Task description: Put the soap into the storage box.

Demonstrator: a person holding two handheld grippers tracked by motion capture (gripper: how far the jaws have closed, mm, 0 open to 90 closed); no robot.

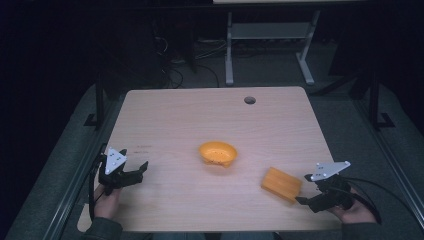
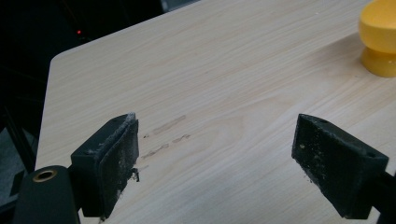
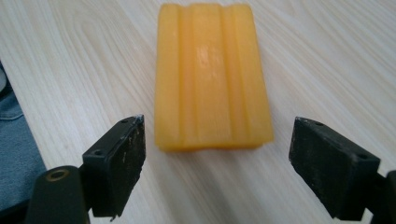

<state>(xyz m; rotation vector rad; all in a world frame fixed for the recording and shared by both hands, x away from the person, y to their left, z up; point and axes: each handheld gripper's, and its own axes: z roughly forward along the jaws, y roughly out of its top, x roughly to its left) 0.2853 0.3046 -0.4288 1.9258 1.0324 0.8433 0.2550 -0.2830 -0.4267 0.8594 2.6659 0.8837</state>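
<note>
right gripper (image 1: 304, 201) fingers released, lined up on ridged orange block (image 3: 212, 77) at bench (image 1: 175, 115) 5 o'clock, likely for pickup | left gripper (image 1: 141, 169) released, idle at 8 o'clock | orange bowl (image 1: 218, 153) centre

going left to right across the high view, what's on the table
left gripper → orange bowl → orange ridged block → right gripper. Both grippers are open and hold nothing.
</note>
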